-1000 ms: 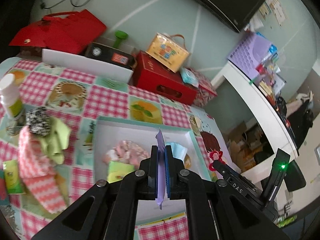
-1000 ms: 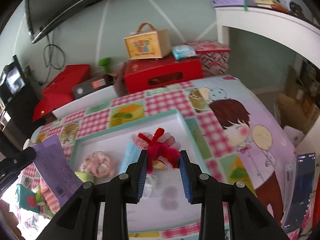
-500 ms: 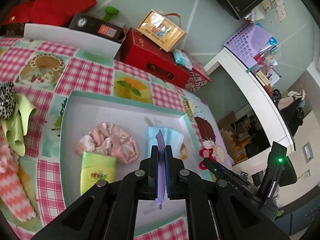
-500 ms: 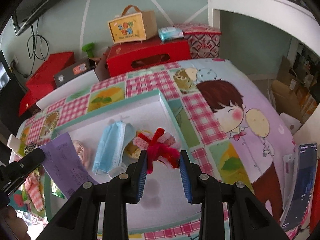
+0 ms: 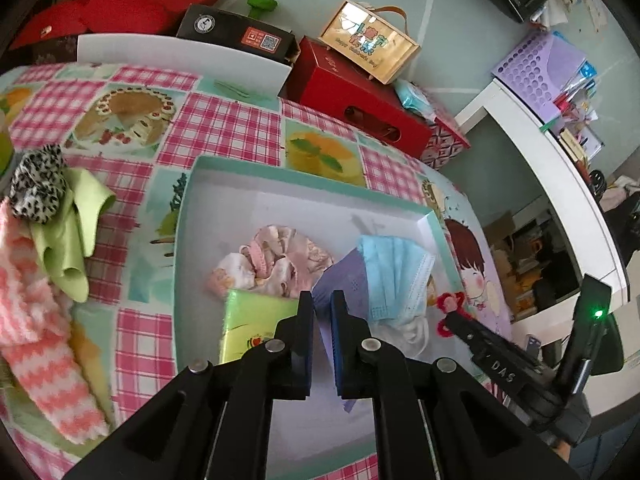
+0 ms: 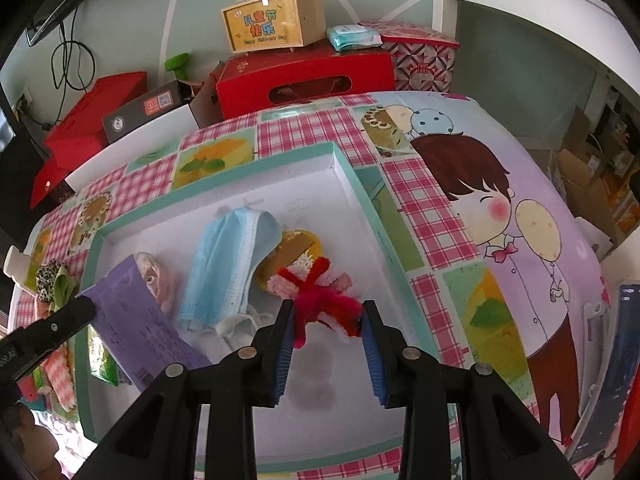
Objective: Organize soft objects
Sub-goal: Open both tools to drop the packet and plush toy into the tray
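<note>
Over the checkered table's tray [image 5: 304, 178], the left gripper [image 5: 322, 312] had lowered, clamping a purple packet [image 6: 140, 320]; the right gripper [image 6: 326, 320] clamped a red bow [image 6: 320, 300].

I log: fuzzy red chenille bow [image 6: 320, 304]; pleated blue non-woven mask [image 6: 228, 264]; thin matt purple packet [image 6: 140, 328]; glossy green tissue pack [image 5: 256, 328] at 9 o'clock of it; matt white tray [image 6: 352, 184]; glossy printed surface [image 6: 520, 240]; fluffy pink-striped cloth [image 5: 44, 344].

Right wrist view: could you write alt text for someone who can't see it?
The right gripper grips a red fuzzy pipe-cleaner bow above a white, teal-rimmed tray holding a blue face mask. At left, the left gripper holds a purple packet.
</note>
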Tool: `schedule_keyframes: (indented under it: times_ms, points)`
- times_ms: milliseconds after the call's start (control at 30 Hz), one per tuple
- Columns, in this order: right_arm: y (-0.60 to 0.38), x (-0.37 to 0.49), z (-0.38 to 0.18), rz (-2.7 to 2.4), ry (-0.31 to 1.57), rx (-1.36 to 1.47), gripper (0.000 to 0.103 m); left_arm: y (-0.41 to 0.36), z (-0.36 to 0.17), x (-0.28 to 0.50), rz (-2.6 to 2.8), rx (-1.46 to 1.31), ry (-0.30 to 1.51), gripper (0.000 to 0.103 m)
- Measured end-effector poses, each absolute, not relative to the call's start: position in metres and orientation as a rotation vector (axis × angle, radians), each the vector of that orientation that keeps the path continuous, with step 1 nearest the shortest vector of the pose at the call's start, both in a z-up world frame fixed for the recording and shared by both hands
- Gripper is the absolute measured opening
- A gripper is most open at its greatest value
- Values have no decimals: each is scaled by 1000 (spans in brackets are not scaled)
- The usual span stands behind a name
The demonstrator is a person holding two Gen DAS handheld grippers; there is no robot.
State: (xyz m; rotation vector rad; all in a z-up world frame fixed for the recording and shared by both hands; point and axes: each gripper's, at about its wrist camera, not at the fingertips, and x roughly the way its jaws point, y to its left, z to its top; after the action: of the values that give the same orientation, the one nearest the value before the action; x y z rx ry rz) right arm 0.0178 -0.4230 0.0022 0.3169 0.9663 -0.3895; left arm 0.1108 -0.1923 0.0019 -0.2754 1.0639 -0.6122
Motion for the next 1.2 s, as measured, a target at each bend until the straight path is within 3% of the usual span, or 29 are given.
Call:
schedule_keyframes:
  times_ms: [167,233,400,500,567,600,633,767,833,967,1033,1167,1200]
  points:
    - [-420,17,10,-385,953,312,38,-192,15,106,-579,-210,1038,22]
    - [-418,17,14,-385,946,305,40,-190,21,104,-564,-188,1020,36]
    - [-413,14,27,-374,912,302,43,-184,35,100,-534,-148,971,45]
    - [-411,12,35,-378,891,294,49,-180,40,100,-487,-113,952,47]
    - [-409,11,39,-378,882,292,55,-175,41,101,-438,-82,938,56]
    - [-408,11,41,-378,878,289,59,-173,41,102,-418,-72,931,69]
    - [-407,11,42,-378,876,284,63,-171,41,103,-397,-66,925,75]
    - [-402,15,41,-368,889,265,70,-160,37,109,-321,-41,917,77]
    - [-400,18,39,-363,901,256,74,-157,33,110,-283,-17,916,87]
    - [-394,23,36,-342,911,242,80,-150,24,115,-209,25,924,87]
    - [-391,25,34,-334,916,233,87,-146,21,117,-182,27,930,93]
    - [-385,29,30,-326,934,200,90,-138,18,120,-142,18,935,95]
    - [-383,30,28,-323,936,196,95,-136,16,121,-133,21,941,95]
